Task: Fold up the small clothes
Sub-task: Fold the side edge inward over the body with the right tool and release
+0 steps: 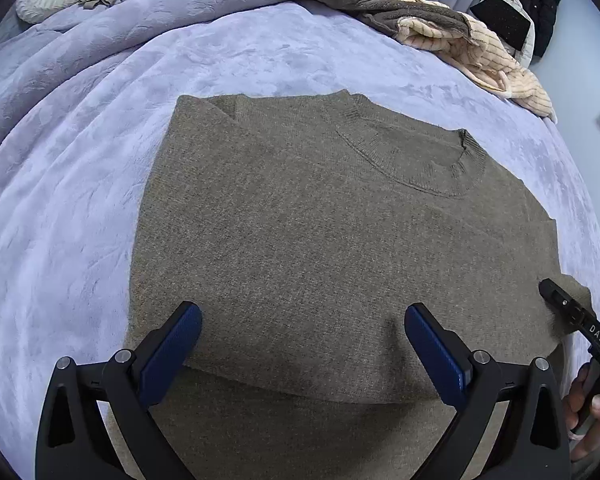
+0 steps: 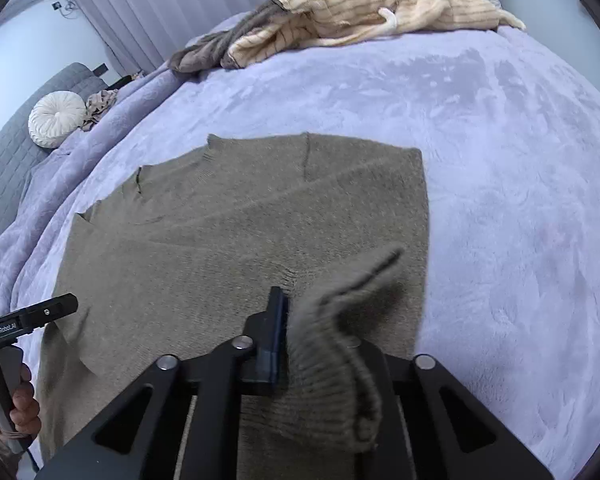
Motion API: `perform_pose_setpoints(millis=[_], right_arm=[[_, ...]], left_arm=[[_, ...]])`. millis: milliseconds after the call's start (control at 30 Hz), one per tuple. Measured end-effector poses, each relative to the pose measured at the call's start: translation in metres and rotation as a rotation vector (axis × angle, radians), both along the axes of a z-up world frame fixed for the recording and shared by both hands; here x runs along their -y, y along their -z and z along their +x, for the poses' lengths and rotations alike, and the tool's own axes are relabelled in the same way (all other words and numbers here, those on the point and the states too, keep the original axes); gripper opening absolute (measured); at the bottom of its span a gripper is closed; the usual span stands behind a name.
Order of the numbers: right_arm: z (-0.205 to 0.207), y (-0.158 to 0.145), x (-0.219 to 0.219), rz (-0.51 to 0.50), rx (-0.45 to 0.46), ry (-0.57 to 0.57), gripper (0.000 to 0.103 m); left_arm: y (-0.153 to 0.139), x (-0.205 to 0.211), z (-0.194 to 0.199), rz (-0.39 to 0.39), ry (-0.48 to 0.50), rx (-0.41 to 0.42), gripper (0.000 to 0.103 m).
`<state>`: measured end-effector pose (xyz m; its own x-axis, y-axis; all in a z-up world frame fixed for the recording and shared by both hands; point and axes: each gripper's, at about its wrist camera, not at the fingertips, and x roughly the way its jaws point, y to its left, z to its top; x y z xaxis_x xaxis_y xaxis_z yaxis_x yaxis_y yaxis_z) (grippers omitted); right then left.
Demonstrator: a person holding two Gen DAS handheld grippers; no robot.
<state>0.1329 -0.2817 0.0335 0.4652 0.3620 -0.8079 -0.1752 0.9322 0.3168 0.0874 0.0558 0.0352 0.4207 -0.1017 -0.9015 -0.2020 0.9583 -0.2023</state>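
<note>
Knit sweater (image 1: 320,240) beneath left claw (image 1: 303,344).

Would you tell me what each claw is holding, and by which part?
The right claw has the brown sweater's ribbed cuff between its fingers; the left claw is open, holding nothing.

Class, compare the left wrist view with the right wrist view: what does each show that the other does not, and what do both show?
Only the left wrist view shows the left gripper open above the sweater, whose neckline lies flat. Only the right wrist view shows the ribbed cuff lying between the right gripper jaws. Both show the purple blanket, the striped cream garment and the round white cushion.
</note>
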Motion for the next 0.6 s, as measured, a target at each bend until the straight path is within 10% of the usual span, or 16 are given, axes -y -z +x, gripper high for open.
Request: perform_pose_setpoints(millis=[200, 433, 600], right_arm=[[-0.025, -0.034, 0.058, -0.081, 0.108, 0.272, 0.057], [-0.051, -0.041, -0.018, -0.068, 0.113, -0.087, 0.057], [-0.037, 0.002, -0.045, -0.244, 0.047, -0.1, 0.056]], left_arm=[[-0.025, -0.005, -0.007, 0.022, 0.028, 0.059, 0.102], [-0.012, 0.049, -0.001, 0.086, 0.145, 0.048, 0.102], [0.015, 0.048, 0.002, 0.157, 0.14, -0.018, 0.102]])
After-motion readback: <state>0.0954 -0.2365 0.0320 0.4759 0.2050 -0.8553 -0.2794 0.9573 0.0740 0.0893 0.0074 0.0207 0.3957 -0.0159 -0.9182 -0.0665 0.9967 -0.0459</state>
